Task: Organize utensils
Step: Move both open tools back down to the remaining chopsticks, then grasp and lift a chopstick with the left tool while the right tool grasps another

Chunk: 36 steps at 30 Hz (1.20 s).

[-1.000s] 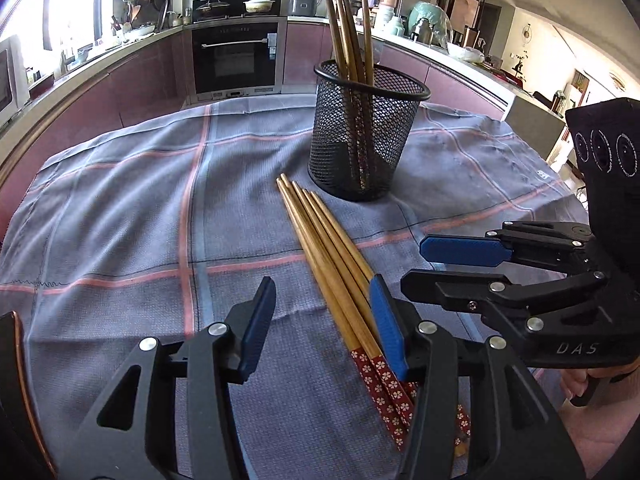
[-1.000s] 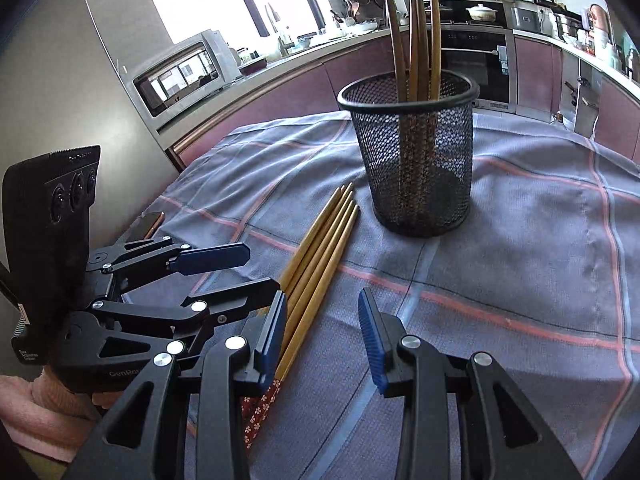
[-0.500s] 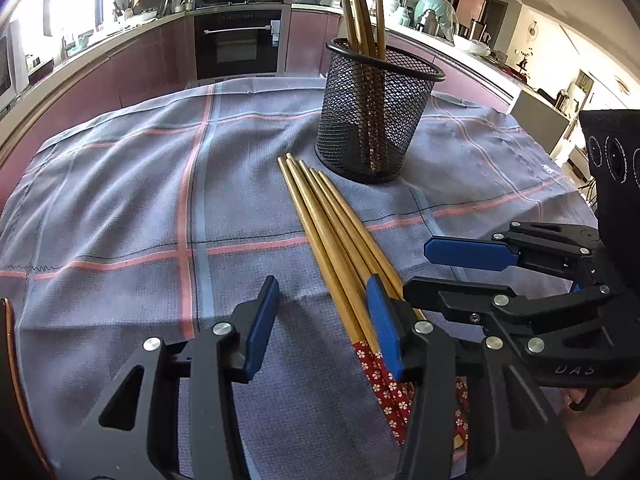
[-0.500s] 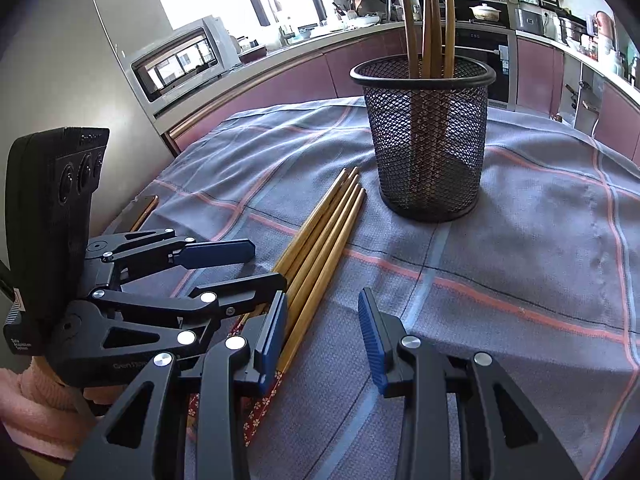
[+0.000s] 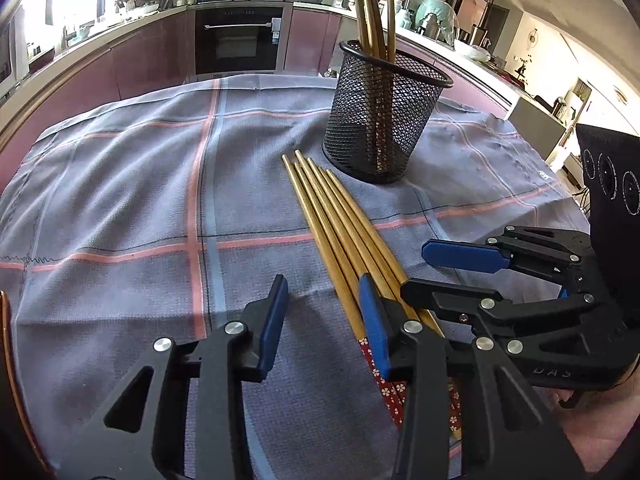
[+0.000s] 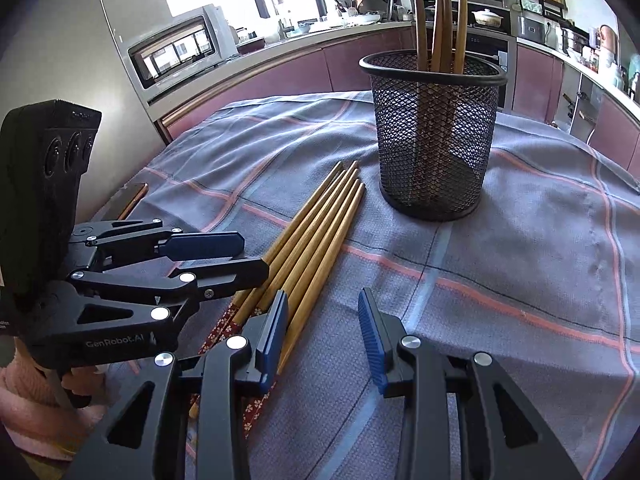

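Several wooden chopsticks [image 5: 340,236] [image 6: 320,236] with red flowered ends lie side by side on the grey checked cloth [image 5: 120,200], tips toward a black mesh cup [image 5: 380,120] [image 6: 432,140] that holds more chopsticks upright. My left gripper [image 5: 324,316] [image 6: 254,256] hovers at their near ends, jaws closing. Its right pad covers the bundle's left edge and mostly bare cloth shows between the pads; nothing is pressed. My right gripper [image 6: 322,316] [image 5: 416,270] stands open on the bundle's other side, with only cloth between its pads.
The two grippers are close together, fingers nearly crossing over the chopsticks' near ends. A wooden table edge [image 6: 134,200] shows past the cloth on the left. Kitchen cabinets, an oven [image 5: 240,44] and a microwave [image 6: 176,52] stand behind the table.
The left gripper's pads have drawn closer together. Both views have shifted only slightly; the chopsticks and the cup lie where they were. The right gripper's opening looks the same.
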{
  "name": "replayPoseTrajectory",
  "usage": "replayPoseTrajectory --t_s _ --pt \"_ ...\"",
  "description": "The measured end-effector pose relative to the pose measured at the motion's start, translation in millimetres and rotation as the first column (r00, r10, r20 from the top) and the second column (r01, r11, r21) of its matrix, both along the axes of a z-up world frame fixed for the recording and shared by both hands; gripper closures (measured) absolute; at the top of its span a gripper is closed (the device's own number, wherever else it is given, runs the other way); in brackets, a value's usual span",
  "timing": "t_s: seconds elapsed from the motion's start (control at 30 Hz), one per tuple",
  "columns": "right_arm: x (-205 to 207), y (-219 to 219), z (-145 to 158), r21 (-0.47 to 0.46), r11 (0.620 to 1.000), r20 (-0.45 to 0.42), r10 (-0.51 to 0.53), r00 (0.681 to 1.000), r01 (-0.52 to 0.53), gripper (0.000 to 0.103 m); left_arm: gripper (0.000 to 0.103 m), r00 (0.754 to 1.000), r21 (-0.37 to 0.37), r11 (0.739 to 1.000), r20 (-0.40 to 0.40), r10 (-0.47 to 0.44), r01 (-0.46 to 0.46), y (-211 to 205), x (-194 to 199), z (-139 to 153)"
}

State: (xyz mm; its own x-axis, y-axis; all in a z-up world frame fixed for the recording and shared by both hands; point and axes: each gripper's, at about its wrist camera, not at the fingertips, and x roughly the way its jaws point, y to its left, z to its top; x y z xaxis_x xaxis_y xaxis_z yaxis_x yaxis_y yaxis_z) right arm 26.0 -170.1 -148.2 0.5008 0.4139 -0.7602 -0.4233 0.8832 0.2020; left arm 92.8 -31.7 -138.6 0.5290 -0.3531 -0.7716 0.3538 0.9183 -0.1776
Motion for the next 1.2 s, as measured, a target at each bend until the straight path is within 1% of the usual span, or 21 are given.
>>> replayPoseTrajectory --t_s 0.07,0.1,0.17,0.27,0.4,0.5,0.57,0.67,0.7,0.73,0.77,0.8,0.9,1.03,1.17,1.2 --pt "1.0 -0.7 -0.1 -0.017 1.000 0.000 -0.008 1.000 0.008 0.070 0.067 1.000 0.007 1.000 -0.001 -0.002 0.002 0.2 -0.1 0.0" --pt "1.2 -1.4 -0.3 -0.025 1.000 0.000 -0.009 1.000 0.009 0.073 0.068 1.000 0.012 1.000 -0.001 -0.002 0.002 0.7 0.1 0.1" --pt "1.6 -2.2 -0.6 -0.035 0.999 -0.002 -0.011 1.000 0.011 0.075 0.069 1.000 0.017 1.000 -0.005 -0.002 0.002 2.3 0.8 -0.1" --pt "1.5 -1.3 -0.4 -0.051 0.999 0.002 -0.011 1.000 0.011 0.076 0.070 1.000 0.020 1.000 -0.007 -0.006 0.006 3.8 0.7 -0.5" --pt "4.0 4.3 -0.4 -0.068 0.998 0.008 -0.012 1.000 0.012 0.075 0.068 1.000 0.040 0.999 -0.008 -0.012 0.012 0.9 4.1 -1.1" --pt "7.1 8.4 -0.6 -0.080 0.997 0.015 -0.017 1.000 0.018 0.074 0.072 1.000 0.052 0.999 -0.004 -0.012 0.012 -2.2 7.3 -1.8" --pt "8.4 10.8 -0.9 -0.092 0.996 0.023 -0.017 1.000 0.019 0.074 0.072 1.000 0.057 0.998 -0.005 -0.007 0.008 -3.1 9.4 -2.0" --pt "9.7 14.5 -1.8 -0.104 0.994 0.035 -0.022 0.999 0.026 0.076 0.077 1.000 0.068 0.998 -0.005 -0.003 0.003 -4.2 11.3 -2.3" --pt "10.5 14.7 -2.0 -0.106 0.994 0.038 -0.025 0.999 0.029 0.078 0.084 1.000 0.071 0.997 -0.005 -0.001 0.001 -4.5 11.7 -2.4" --pt "11.7 13.7 -2.0 -0.103 0.994 0.036 -0.030 0.999 0.034 0.080 0.088 1.000 0.072 0.997 -0.007 -0.001 0.001 -4.9 12.4 -2.4" --pt "13.4 11.1 -1.8 -0.094 0.995 0.030 -0.039 0.999 0.041 0.086 0.090 1.000 0.072 0.997 -0.010 0.003 -0.002 -4.7 12.7 -2.8" --pt "15.2 8.8 -1.9 -0.088 0.995 0.024 -0.046 0.999 0.048 0.093 0.091 1.000 0.066 0.998 -0.014 0.005 -0.004 -3.8 13.2 -2.9" --pt "18.8 3.1 -2.7 -0.060 0.997 0.002 -0.057 0.998 0.057 0.096 0.090 1.000 0.064 0.998 -0.017 0.010 -0.009 -3.3 14.3 -2.7" --pt "19.6 9.6 -2.4 -0.092 0.994 0.019 -0.052 0.998 0.053 0.097 0.086 1.000 0.062 0.998 -0.018 0.021 -0.020 -3.7 20.2 -2.5" --pt "22.1 6.9 -2.7 -0.060 0.997 0.006 -0.057 0.998 0.057 0.096 0.086 1.000 0.074 0.997 -0.016 0.026 -0.025 -7.5 26.0 -2.4" --pt "22.2 6.2 -3.0 -0.055 0.997 0.006 -0.059 0.998 0.059 0.097 0.088 0.999 0.076 0.997 -0.016 0.031 -0.029 -8.3 26.5 -2.3"
